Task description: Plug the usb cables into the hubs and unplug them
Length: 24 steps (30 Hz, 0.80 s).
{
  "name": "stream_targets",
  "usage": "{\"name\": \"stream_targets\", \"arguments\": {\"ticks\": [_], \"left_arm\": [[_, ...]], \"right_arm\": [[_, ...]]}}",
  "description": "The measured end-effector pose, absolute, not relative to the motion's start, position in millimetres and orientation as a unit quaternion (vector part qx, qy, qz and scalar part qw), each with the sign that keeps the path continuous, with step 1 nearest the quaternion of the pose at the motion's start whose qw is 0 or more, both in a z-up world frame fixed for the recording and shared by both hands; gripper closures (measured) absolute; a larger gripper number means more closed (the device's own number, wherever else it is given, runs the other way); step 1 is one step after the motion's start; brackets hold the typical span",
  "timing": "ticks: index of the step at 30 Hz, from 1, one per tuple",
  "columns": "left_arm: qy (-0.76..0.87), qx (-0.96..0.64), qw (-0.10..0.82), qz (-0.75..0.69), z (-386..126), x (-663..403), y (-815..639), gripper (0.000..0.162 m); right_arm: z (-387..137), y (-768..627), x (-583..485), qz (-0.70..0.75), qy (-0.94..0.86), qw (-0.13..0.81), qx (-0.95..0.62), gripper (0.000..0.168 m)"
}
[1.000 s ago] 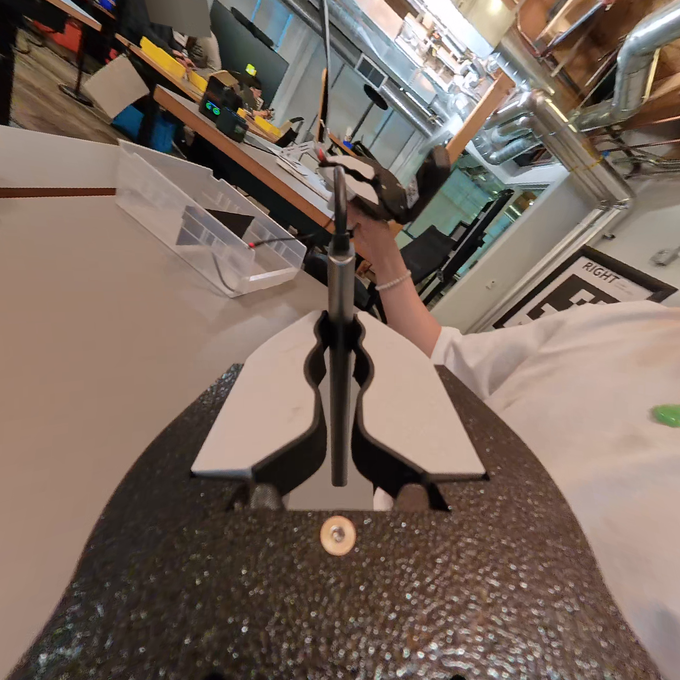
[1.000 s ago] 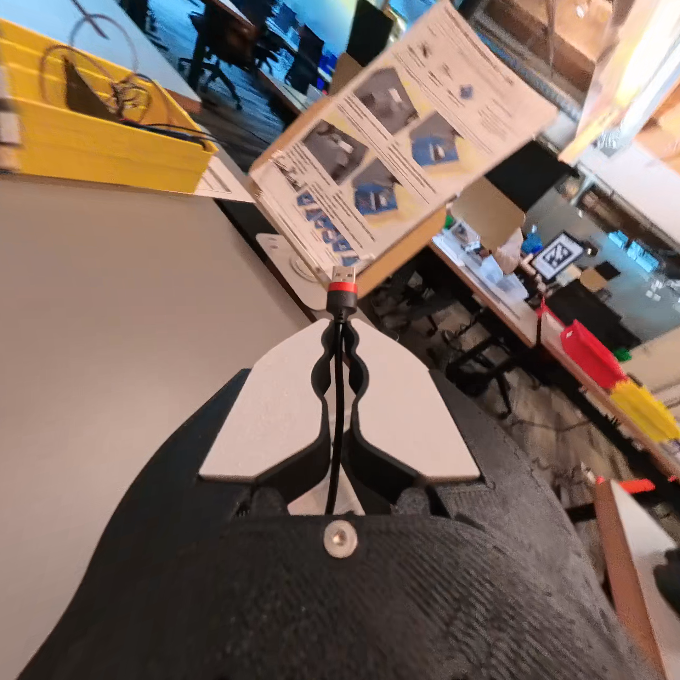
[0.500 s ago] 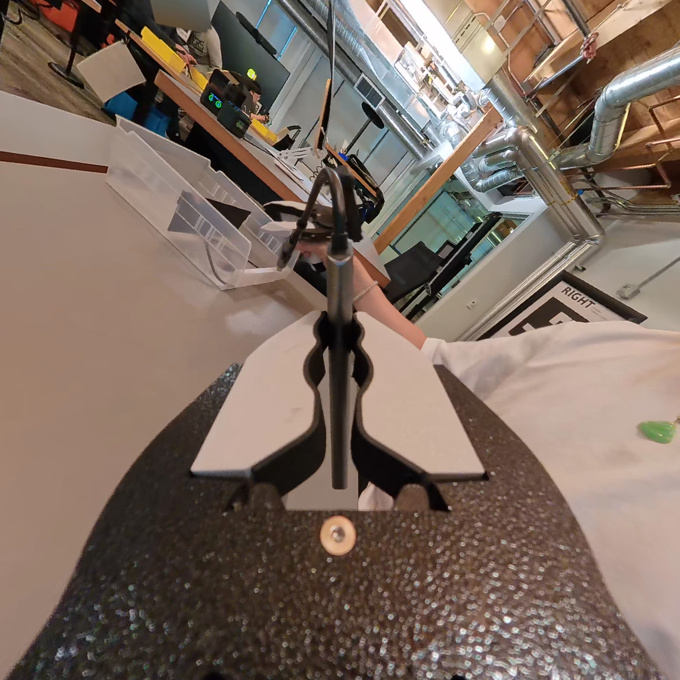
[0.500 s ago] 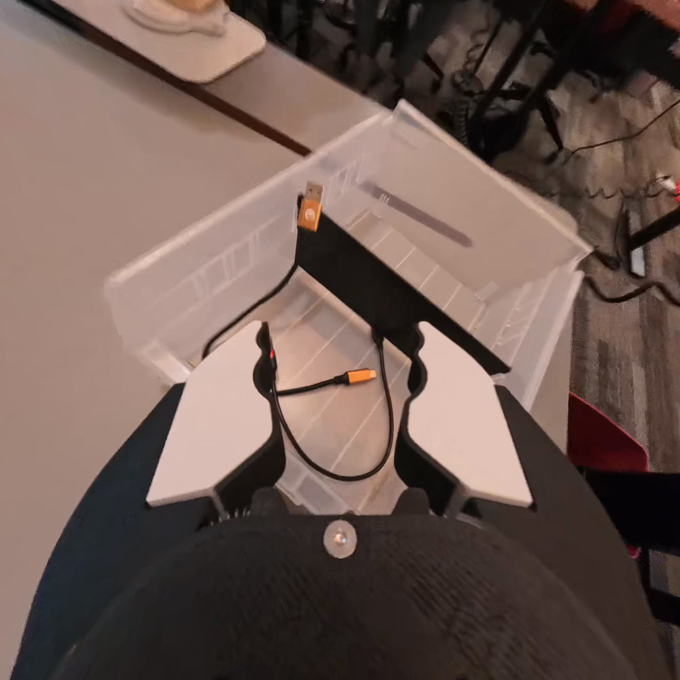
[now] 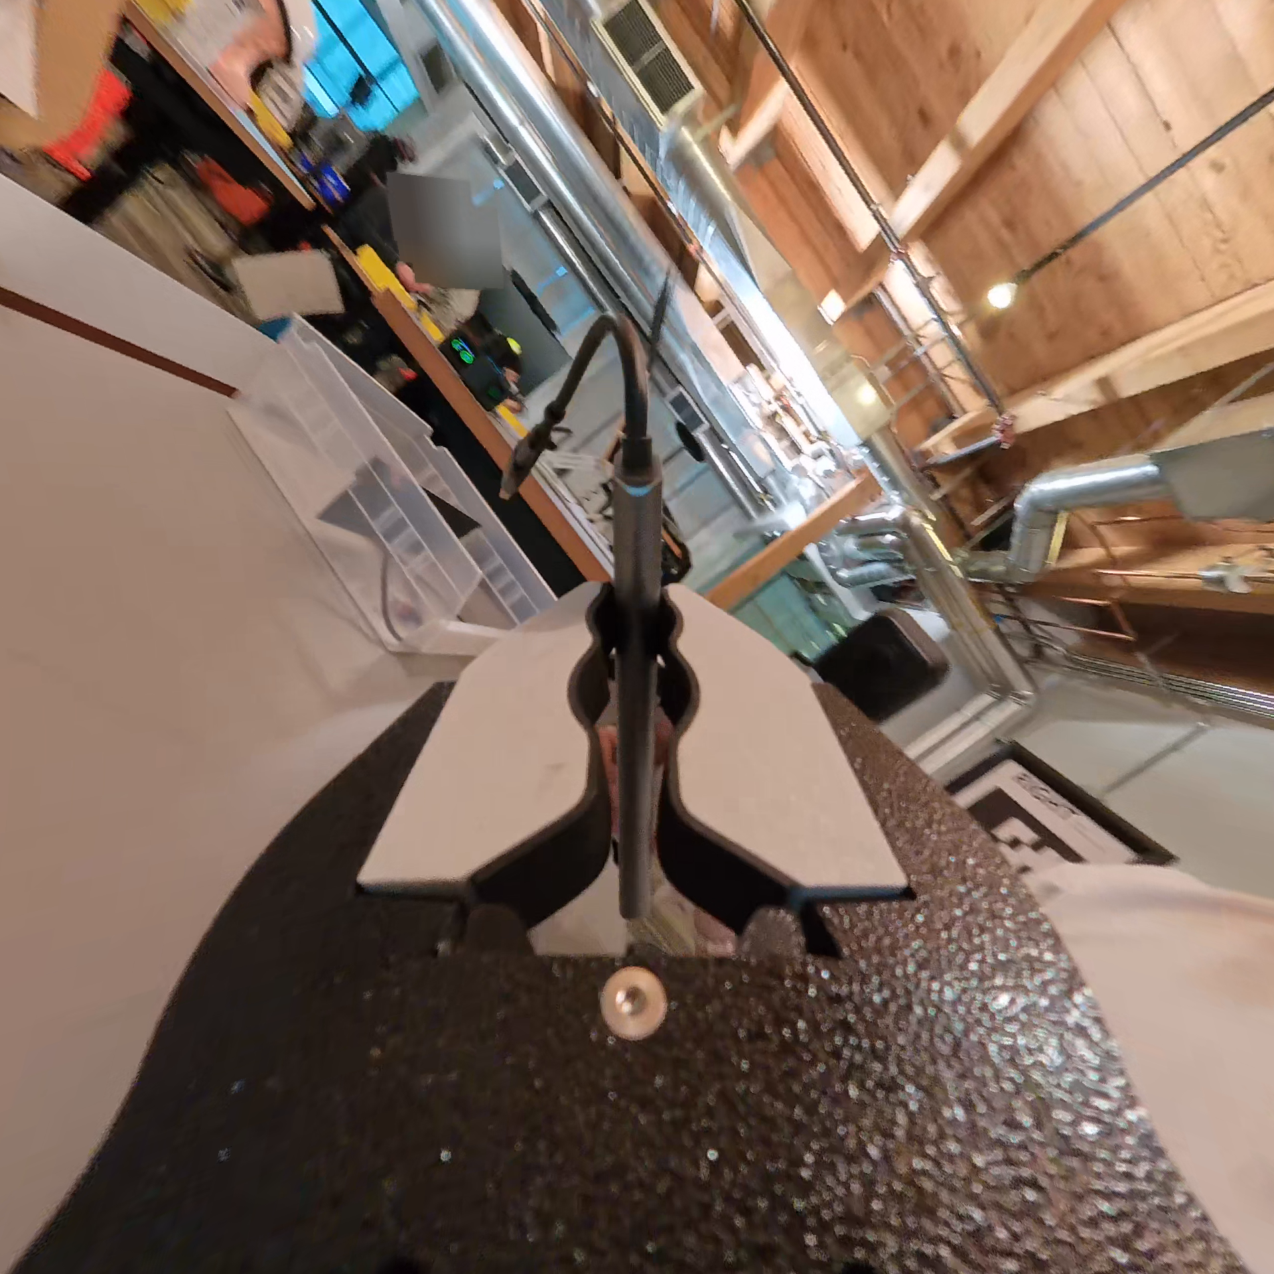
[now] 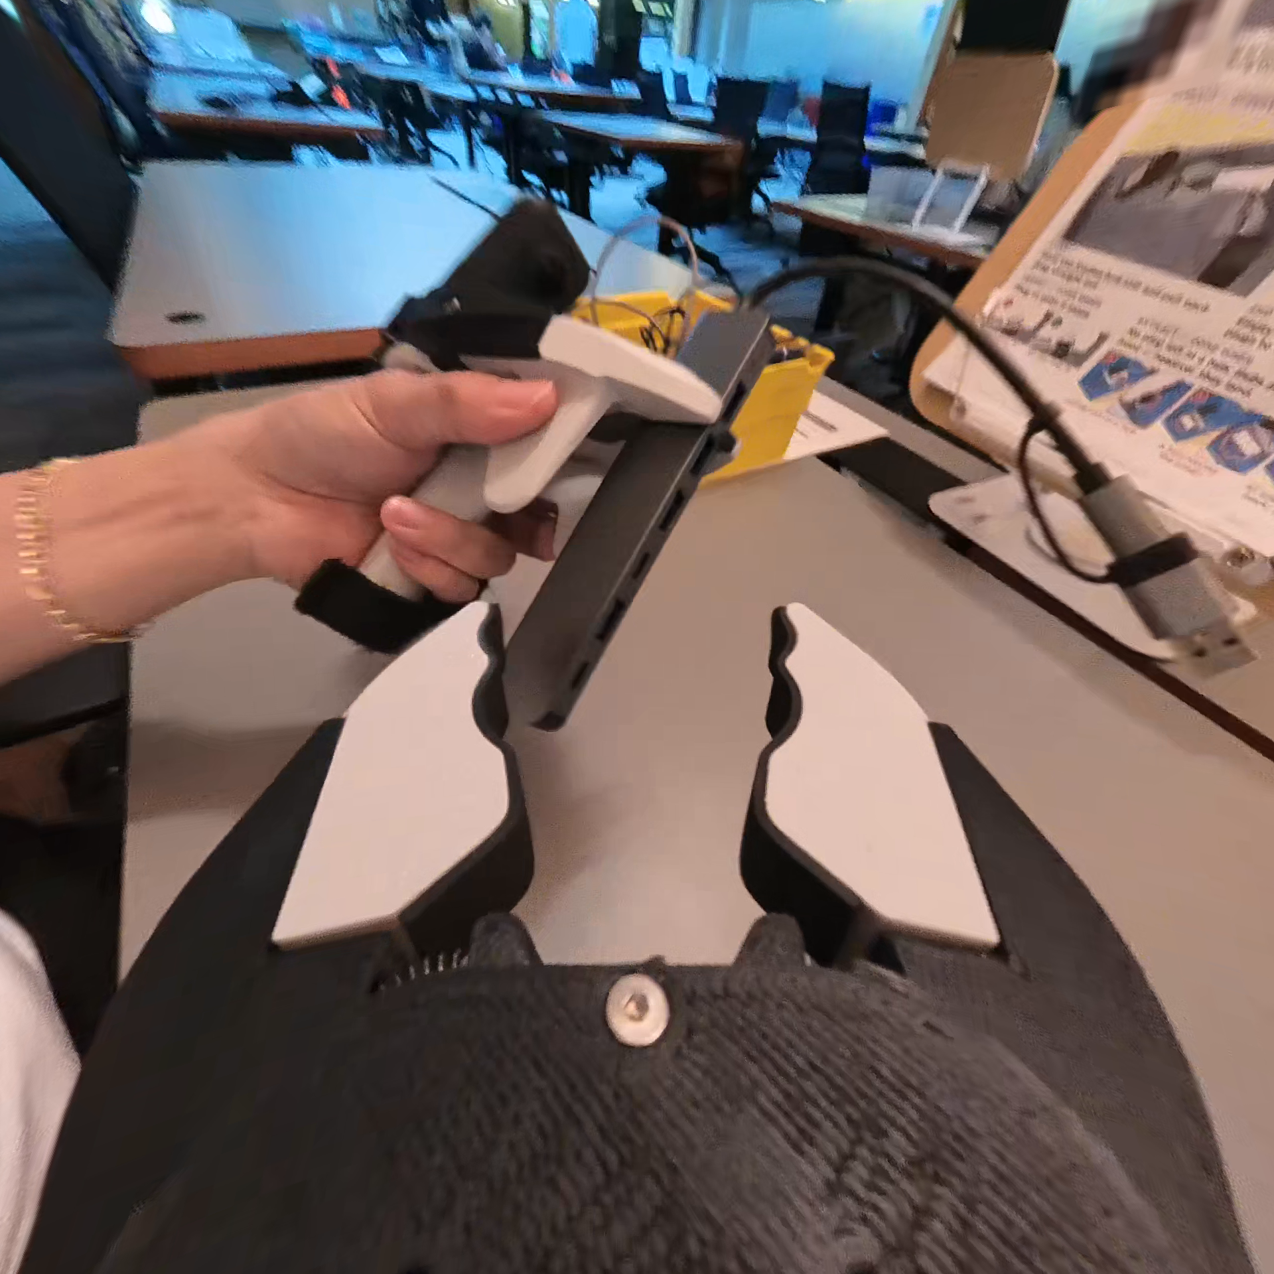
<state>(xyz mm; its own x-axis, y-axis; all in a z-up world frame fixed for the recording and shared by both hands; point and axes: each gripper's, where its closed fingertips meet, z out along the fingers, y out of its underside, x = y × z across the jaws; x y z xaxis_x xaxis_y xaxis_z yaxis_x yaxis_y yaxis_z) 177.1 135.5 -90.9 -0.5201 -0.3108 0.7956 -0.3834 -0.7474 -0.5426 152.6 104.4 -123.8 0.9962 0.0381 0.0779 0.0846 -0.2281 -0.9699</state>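
Since half a second ago the right gripper had swung up from over the clear bin, where it had looked down on a loose cable, to face the left hand. Its jaws were spread wide and held nothing.

The left gripper was pressed together on the hub, pinching the slim dark bar edge-on. In the right wrist view the hub hung clear of the tabletop, gripped near its upper third.

Key relation: the hub's long axis ran diagonally, from upper right down toward the right gripper's left finger. Its lower end sat just ahead of that fingertip, near but apparently not touching; motion blur makes this uncertain. The row of ports along its edge faced right, toward the open gap.

The hub's own lead arched from its top end over to a grey USB plug dangling at right, well apart from both grippers.

Judgement: no cable was in the right gripper, so a plug must be fetched before the next insertion. Any approach should come from the hub's right, square to the port edge.
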Motion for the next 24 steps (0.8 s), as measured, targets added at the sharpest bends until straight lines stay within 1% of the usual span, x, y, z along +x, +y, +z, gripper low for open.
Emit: {"name": "stream_targets", "arguments": {"ticks": [1,4,5,6,7,8,14,16,17,19,21,22,24], "left_arm": [[-0.354,0.495,0.005,0.794,-91,179,136,0.153],[-0.353,0.506,-0.042,0.786,-88,183,135,0.153],[-0.353,0.506,-0.049,0.785,-87,183,134,0.152],[-0.353,0.508,-0.055,0.784,-86,183,132,0.152],[-0.353,0.51,-0.064,0.782,-87,184,131,0.152],[-0.354,0.51,-0.077,0.78,-87,185,130,0.152],[-0.427,0.491,-0.144,0.746,-88,182,117,0.151],[-0.46,0.477,-0.178,0.727,-85,182,113,0.135],[-0.47,0.469,-0.194,0.722,-82,181,111,0.131],[-0.489,0.445,-0.214,0.719,-75,179,106,0.13],[-0.501,0.435,-0.232,0.711,-72,178,103,0.121],[-0.507,0.434,-0.241,0.704,-72,178,104,0.118],[-0.519,0.435,-0.25,0.691,-76,174,106,0.118]], "right_arm": [[-129,110,152,-0.03,-0.037,0.612,-0.789,0.09],[-139,121,149,-0.059,-0.033,0.602,-0.796,0.093],[-143,123,149,-0.07,-0.032,0.596,-0.799,0.098],[-146,124,153,-0.091,-0.029,0.593,-0.8,0.108],[-147,124,156,-0.116,-0.032,0.592,-0.797,0.124],[-146,123,158,-0.133,-0.038,0.594,-0.792,0.13],[-151,110,171,-0.155,-0.052,0.579,-0.799,0.135],[-147,104,177,-0.144,-0.042,0.584,-0.798,0.136],[-145,101,181,-0.133,-0.033,0.588,-0.797,0.136],[-135,93,192,-0.113,-0.012,0.608,-0.786,0.136],[-123,80,212,-0.101,0.014,0.624,-0.775,0.137],[-116,69,230,-0.119,0.028,0.626,-0.77,0.137],[-103,36,278,-0.183,0.05,0.6,-0.777,0.137]]}}
